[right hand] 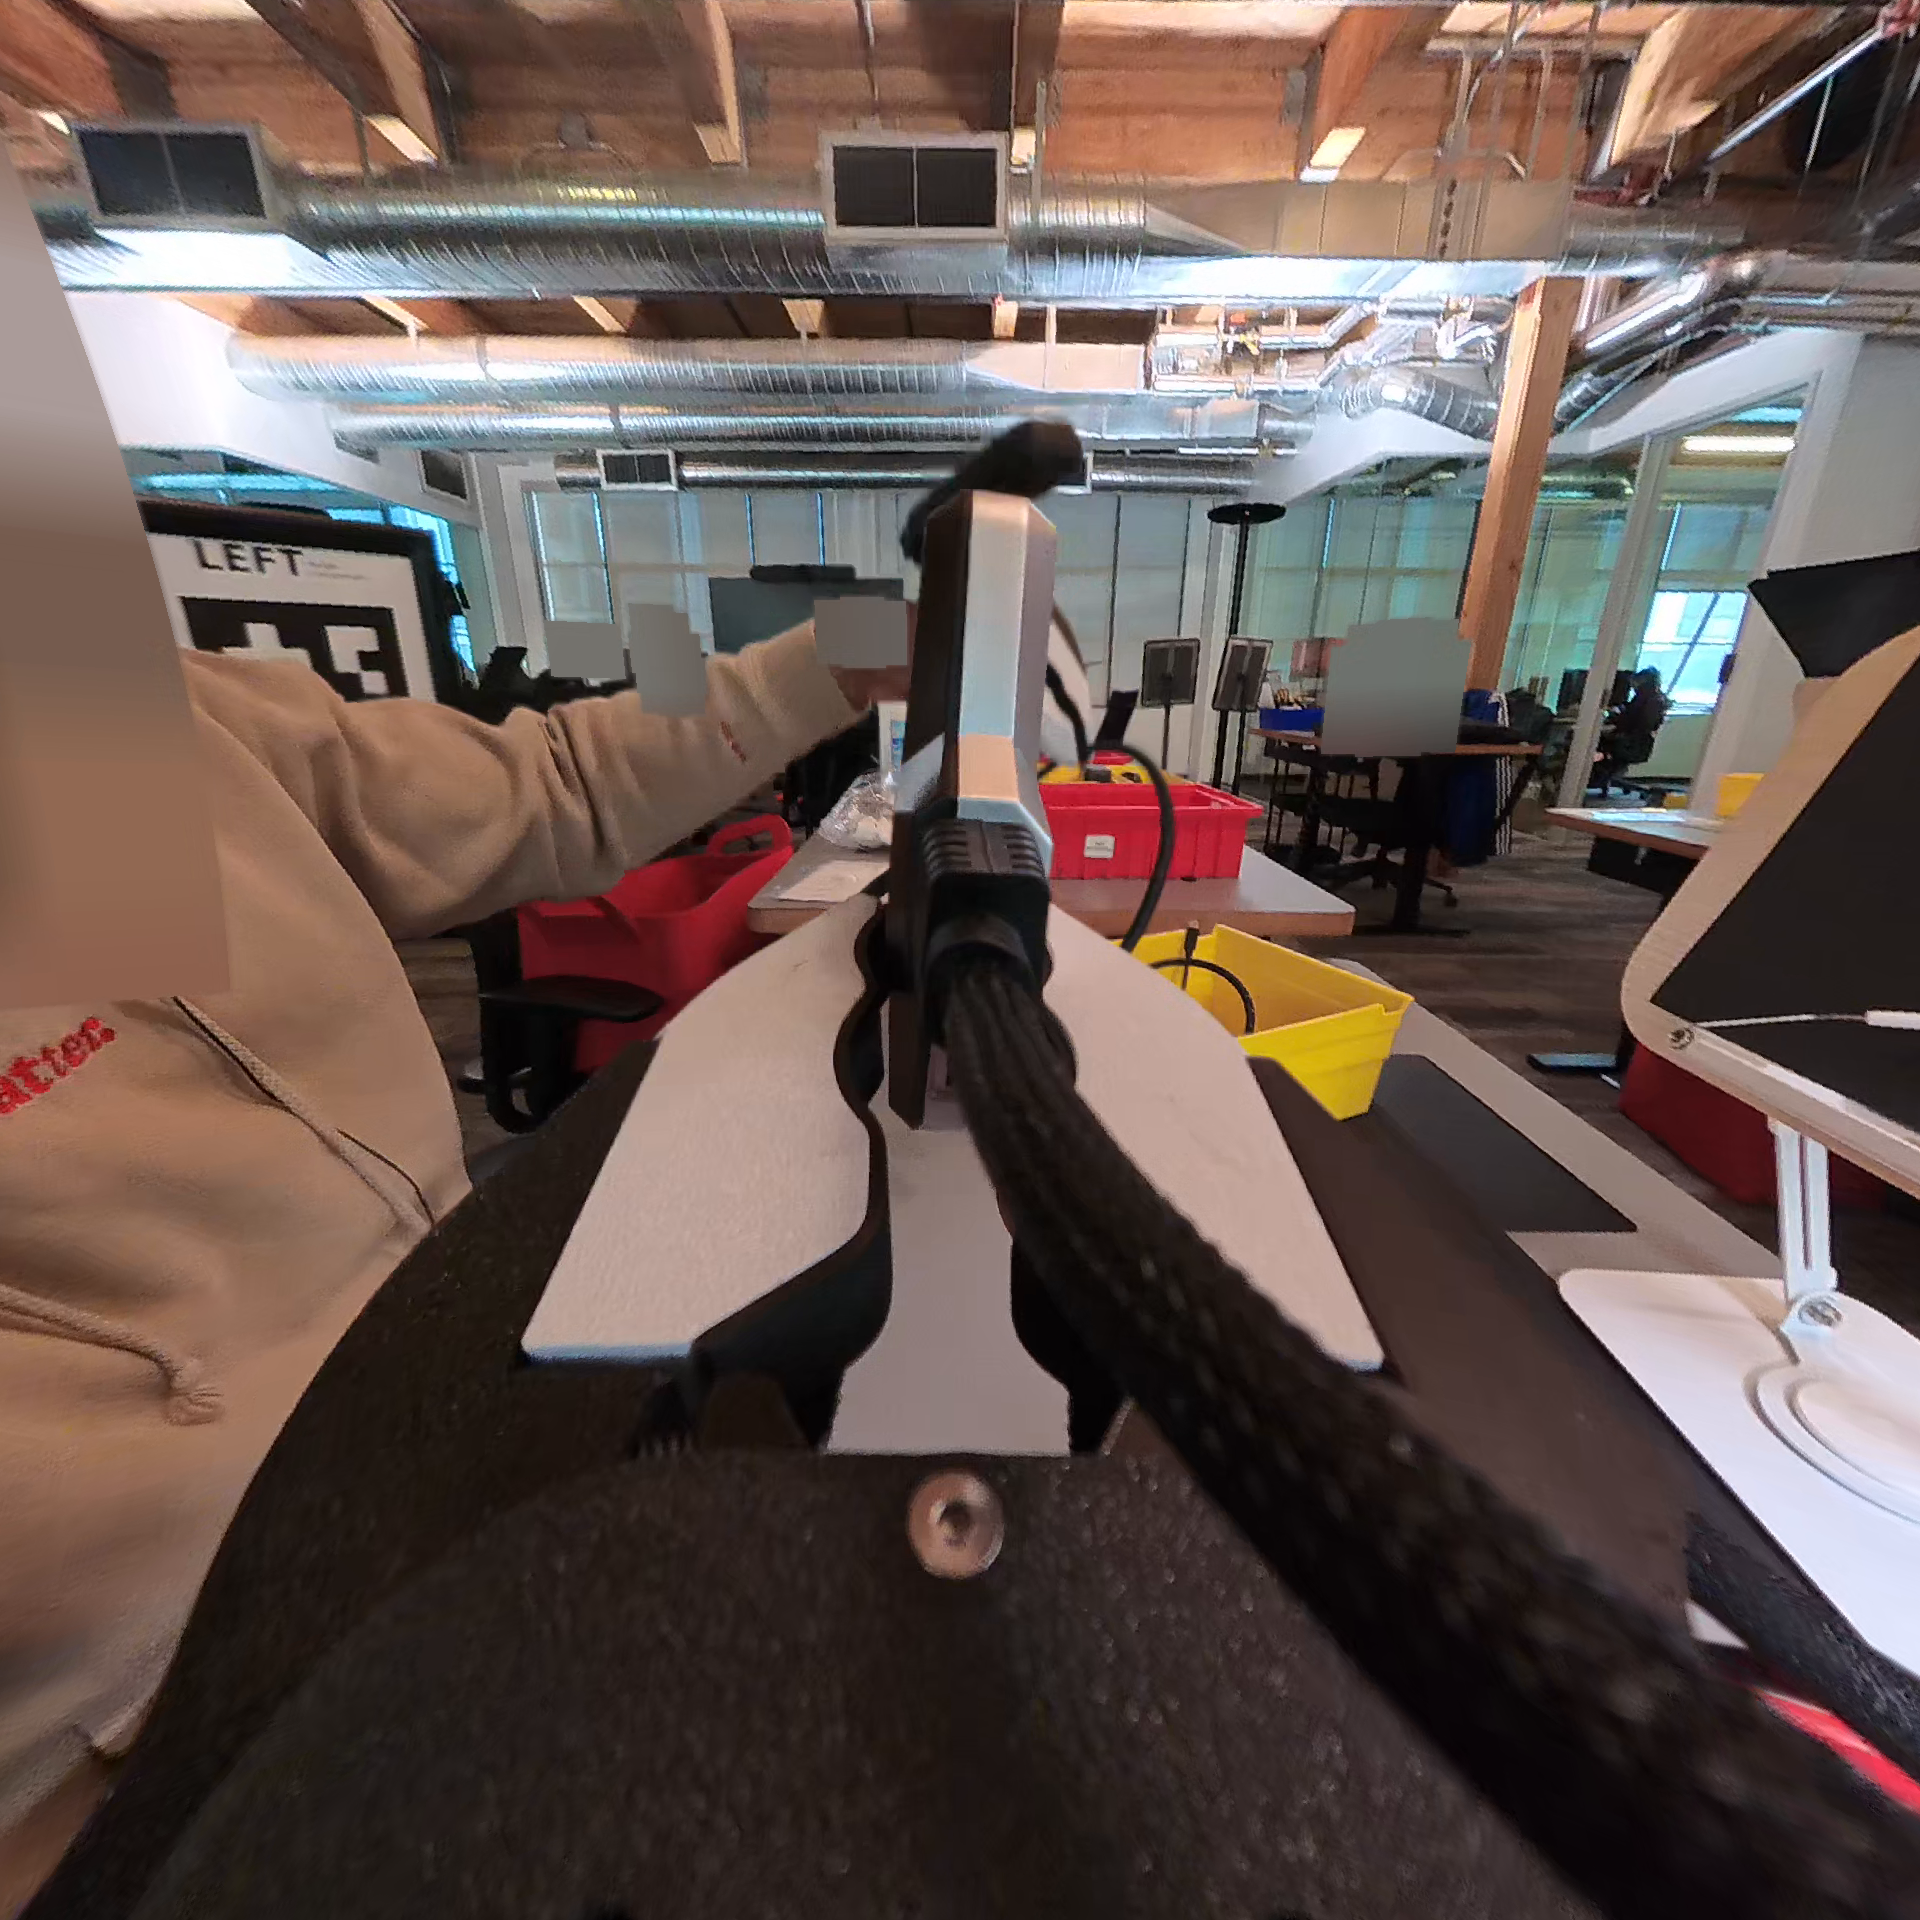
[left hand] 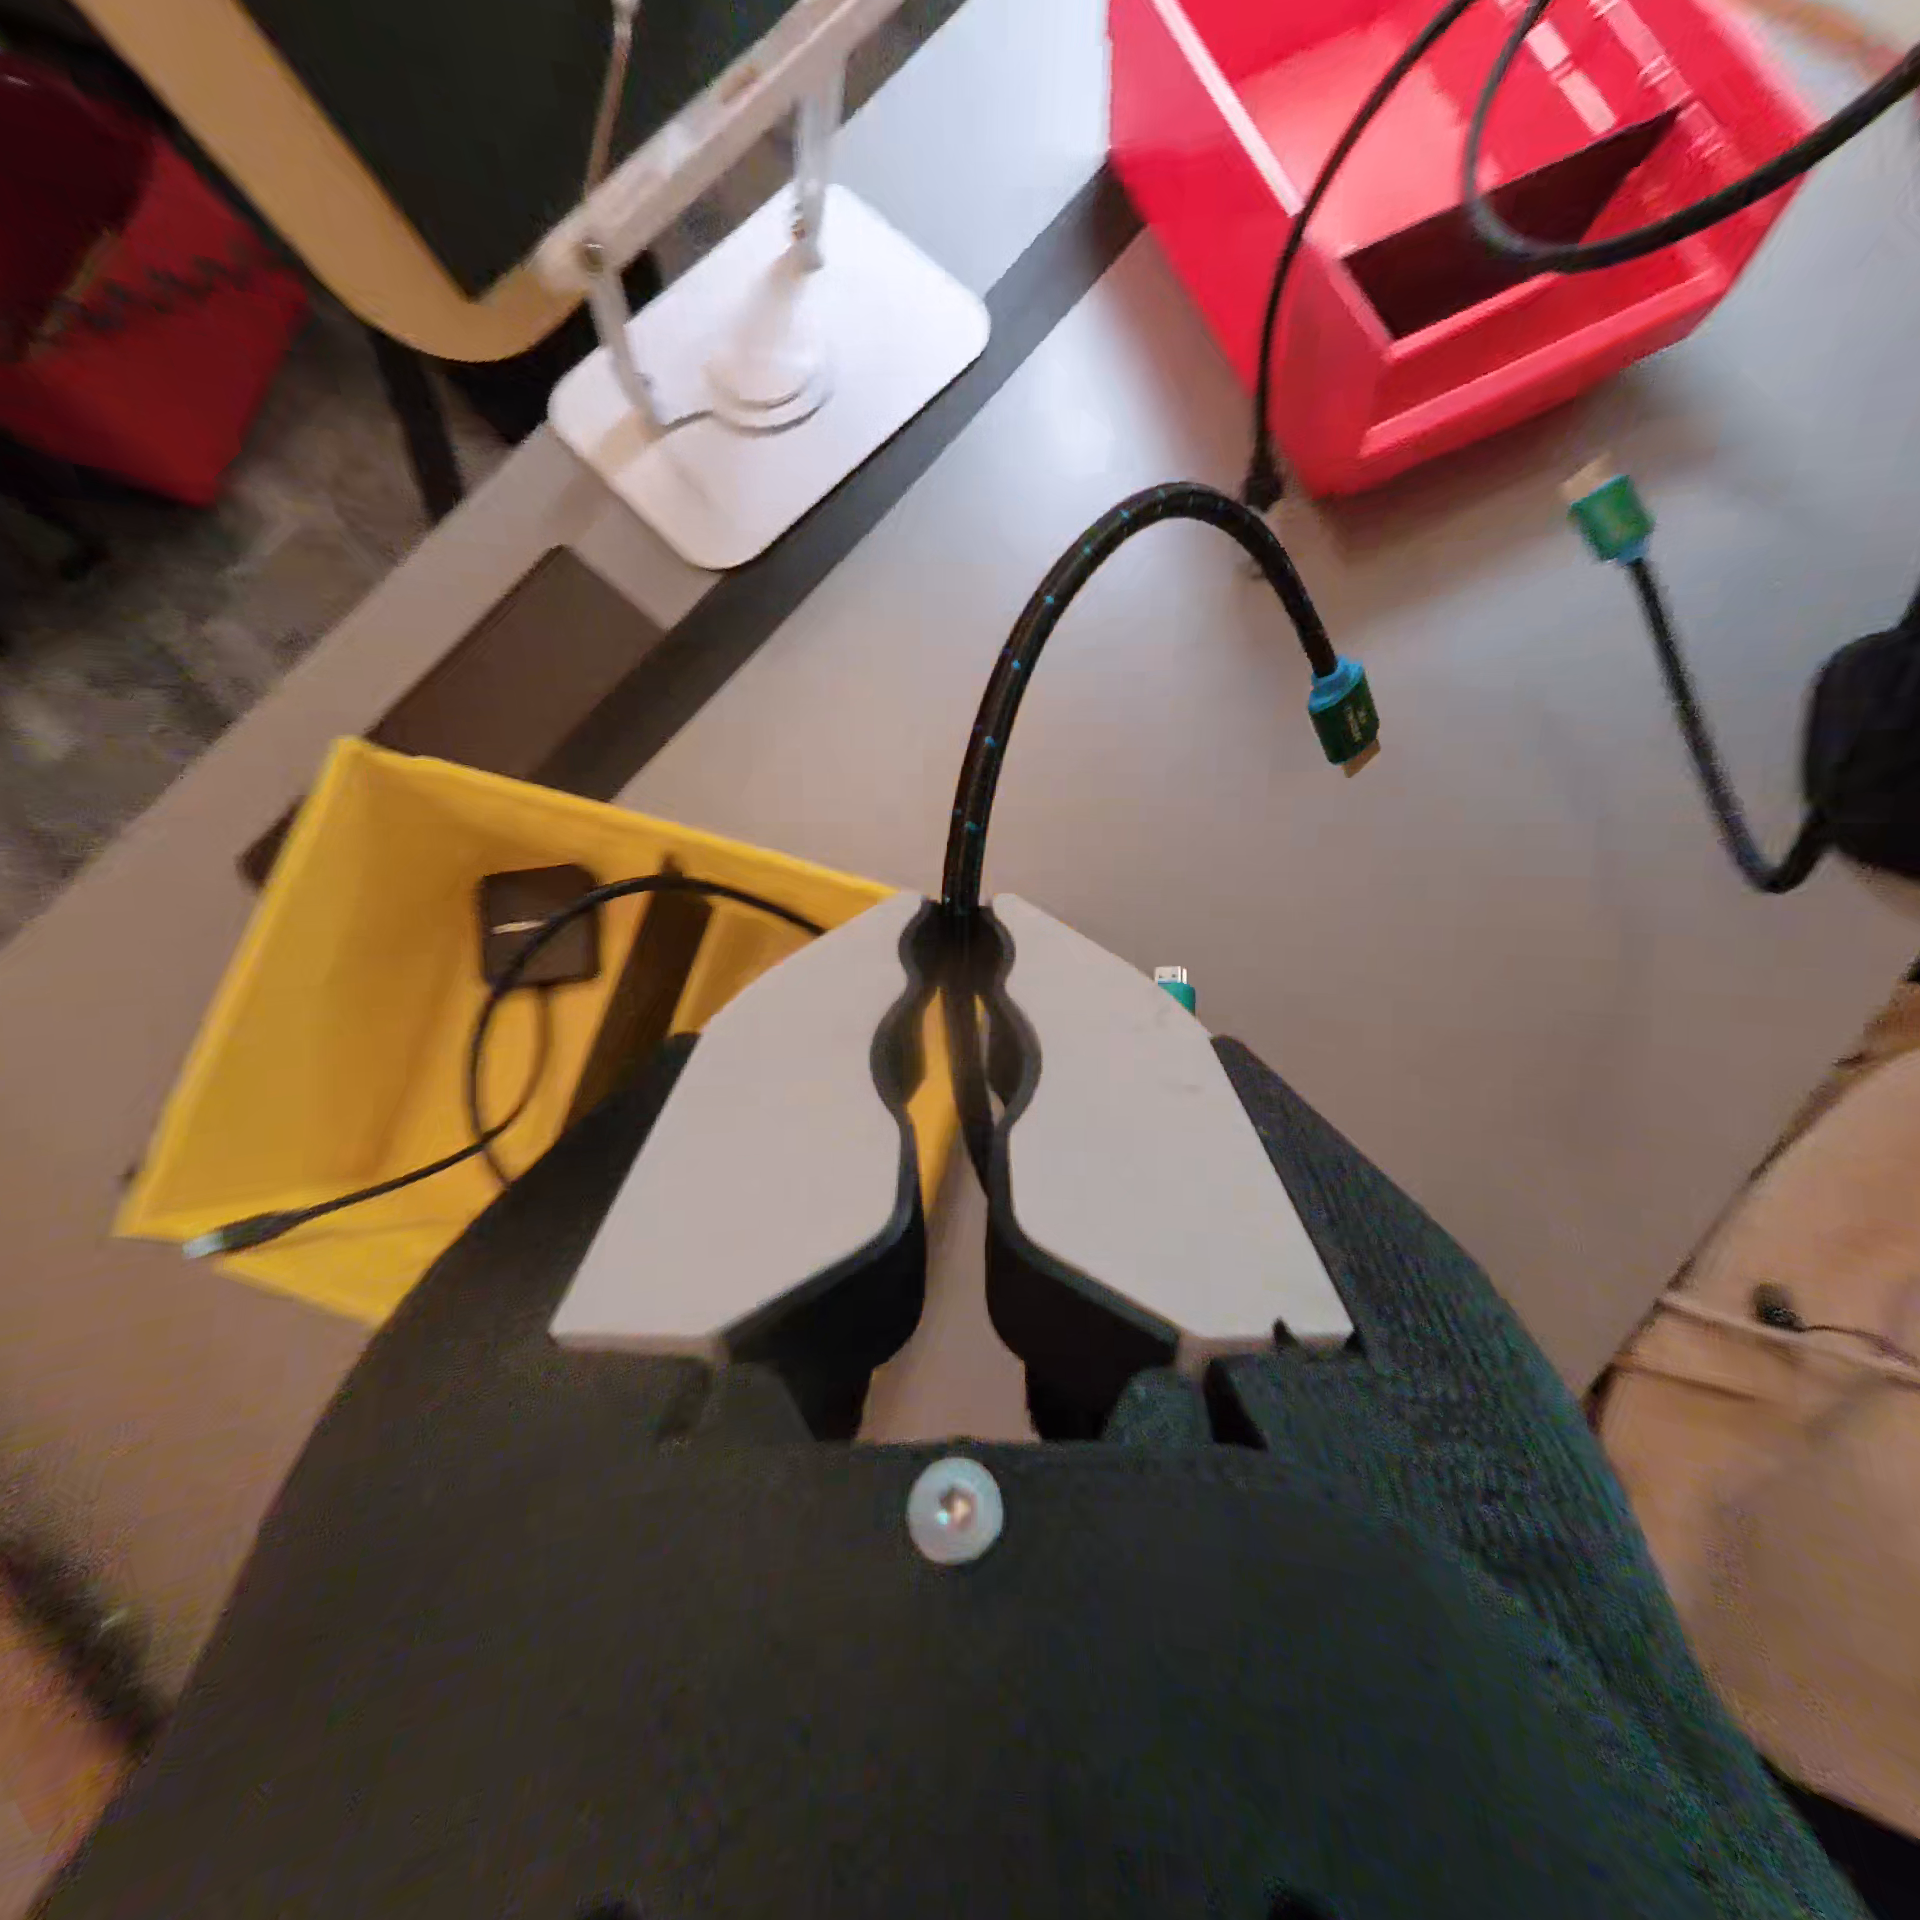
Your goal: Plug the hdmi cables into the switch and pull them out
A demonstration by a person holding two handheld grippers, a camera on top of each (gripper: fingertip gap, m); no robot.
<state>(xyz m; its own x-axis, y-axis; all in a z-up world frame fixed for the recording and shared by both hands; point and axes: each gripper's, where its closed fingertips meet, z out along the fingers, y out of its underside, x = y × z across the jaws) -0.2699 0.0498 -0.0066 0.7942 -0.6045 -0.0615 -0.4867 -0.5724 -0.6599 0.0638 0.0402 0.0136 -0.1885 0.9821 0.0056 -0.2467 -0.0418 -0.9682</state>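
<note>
In the left wrist view my left gripper (left hand: 954, 920) is shut on a black braided HDMI cable (left hand: 1023, 665). The cable arcs up and over, and its green plug (left hand: 1345, 719) hangs free above the grey table (left hand: 1351, 1039). A second green plug (left hand: 1608, 520) lies on the table to the right. A third green plug (left hand: 1176, 987) peeks out behind my right finger. In the right wrist view my right gripper (right hand: 966, 935) is shut on the grey and black switch (right hand: 1003, 644), held upright. A black plug (right hand: 982, 862) with a thick braided cable (right hand: 1247, 1299) sits in the switch's near end. Another black plug (right hand: 1023, 457) is at its top.
A red bin (left hand: 1455, 343) stands at the back right, with black cables over it. A yellow bin (left hand: 343, 1039) at the left holds a small black device and cable. A white stand base (left hand: 769, 384) sits at the table edge. A person's beige sleeve (right hand: 468, 790) reaches across the left.
</note>
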